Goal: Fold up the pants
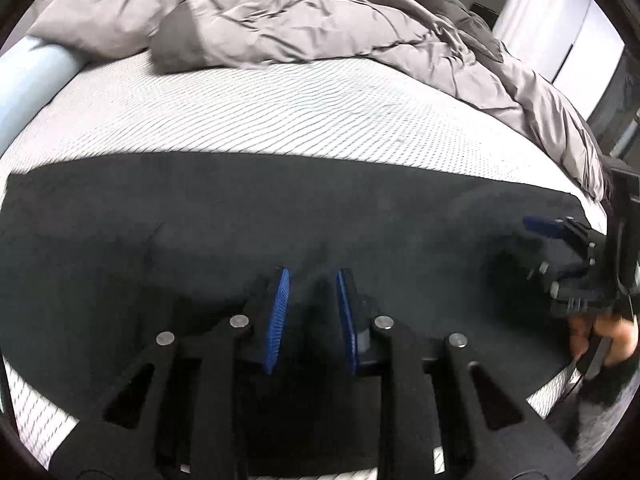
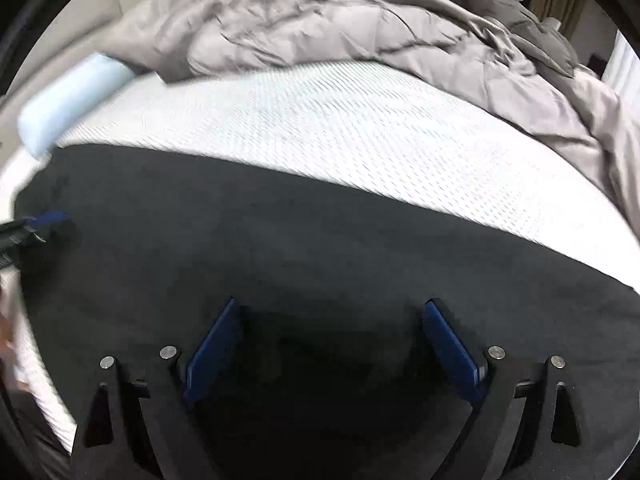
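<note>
**One pair of dark pants on the bed, two grippers over it**

One pair of dark pants lies flat across the near part of the bed's white ribbed mattress, filling the lower half of both wrist views. Two grippers are over it. The left gripper, at the bottom centre of its own view, has its blue pads drawn close, with a fold of the dark cloth apparently pinched between them; the fabric is dark there, so the contact is hard to confirm. The right gripper has its jaws spread wide above the pants, nothing between them.

Around it: one rumpled grey duvet heaped across the top of the frame and down the right side, and one pale blue bolster at the upper left. A hand holds the right gripper at the right edge of the left wrist view.
</note>
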A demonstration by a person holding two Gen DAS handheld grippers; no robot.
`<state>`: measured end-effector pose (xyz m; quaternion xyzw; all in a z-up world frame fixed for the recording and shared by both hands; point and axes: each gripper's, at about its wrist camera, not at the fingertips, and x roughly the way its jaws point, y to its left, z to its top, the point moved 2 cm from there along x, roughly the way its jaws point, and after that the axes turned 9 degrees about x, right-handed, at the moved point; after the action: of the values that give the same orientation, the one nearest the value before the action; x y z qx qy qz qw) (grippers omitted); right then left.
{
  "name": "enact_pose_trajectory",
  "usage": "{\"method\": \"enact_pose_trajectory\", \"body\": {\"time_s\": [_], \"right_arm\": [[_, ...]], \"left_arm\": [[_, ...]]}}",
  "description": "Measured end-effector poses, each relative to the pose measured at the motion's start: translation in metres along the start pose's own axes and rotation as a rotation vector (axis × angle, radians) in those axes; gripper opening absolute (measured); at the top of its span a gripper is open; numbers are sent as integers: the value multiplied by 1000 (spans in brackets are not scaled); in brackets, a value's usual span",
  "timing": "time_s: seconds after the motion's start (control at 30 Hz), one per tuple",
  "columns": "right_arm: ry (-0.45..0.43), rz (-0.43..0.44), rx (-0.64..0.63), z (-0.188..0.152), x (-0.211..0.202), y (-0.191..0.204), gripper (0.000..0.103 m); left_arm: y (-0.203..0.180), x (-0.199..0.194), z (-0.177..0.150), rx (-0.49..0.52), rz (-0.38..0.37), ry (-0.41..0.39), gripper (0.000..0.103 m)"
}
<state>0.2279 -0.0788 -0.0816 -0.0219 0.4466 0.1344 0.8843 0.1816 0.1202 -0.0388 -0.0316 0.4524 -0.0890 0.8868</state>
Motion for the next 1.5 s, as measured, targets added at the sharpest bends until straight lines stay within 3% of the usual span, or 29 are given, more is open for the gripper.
{"method": "enact_pose_trajectory", "body": {"time_s": [0.1,0.17,0.23,0.47,0.57,0.67,0.8,0.9,0.93,1.0,1.1,1.2,1.27,1.37,1.43,1.5], "right_arm": [[29,55,-57,7,20,39,94],[49,32,-98,12,38,56,94],[49,-16,-150,14,49,64,94],[86,-148,-27,17,40,-2,102],[63,-122,38,19,29,-10,100],[2,-61,8,25,21,15,99],[0,-21,-83,26,34,59,99],[49,-90,-133,21,54,64,99],[46,-95,-136,21,53,63,99],[50,-122,-129,19,48,57,99],[49,-153,-93,13,41,41,99],[42,-144,-68,8,34,37,99],[37,-140,-80,5,29,40,99],[30,-114,-118,1,23,50,99],[28,-104,-146,-3,20,56,99],[31,-106,-150,-4,22,56,99]], "left_arm": [[-11,22,14,-8,-44,30,21],[-10,39,18,7,-4,55,21],[-1,44,17,-14,-41,57,20],[27,21,3,-36,54,16,20],[22,13,11,-47,51,-5,21],[8,19,31,-36,17,-27,21],[5,58,49,-71,15,59,21],[18,65,49,-102,1,73,20],[22,60,48,-100,16,72,20],[39,47,47,-97,128,53,20],[63,25,39,-136,151,24,20],[79,-14,32,-134,125,-77,20],[91,-35,24,-112,194,-133,21],[116,-26,11,-130,240,-80,21],[135,-8,-4,-137,213,-21,20],[154,-14,-14,-182,174,-51,16]]}}
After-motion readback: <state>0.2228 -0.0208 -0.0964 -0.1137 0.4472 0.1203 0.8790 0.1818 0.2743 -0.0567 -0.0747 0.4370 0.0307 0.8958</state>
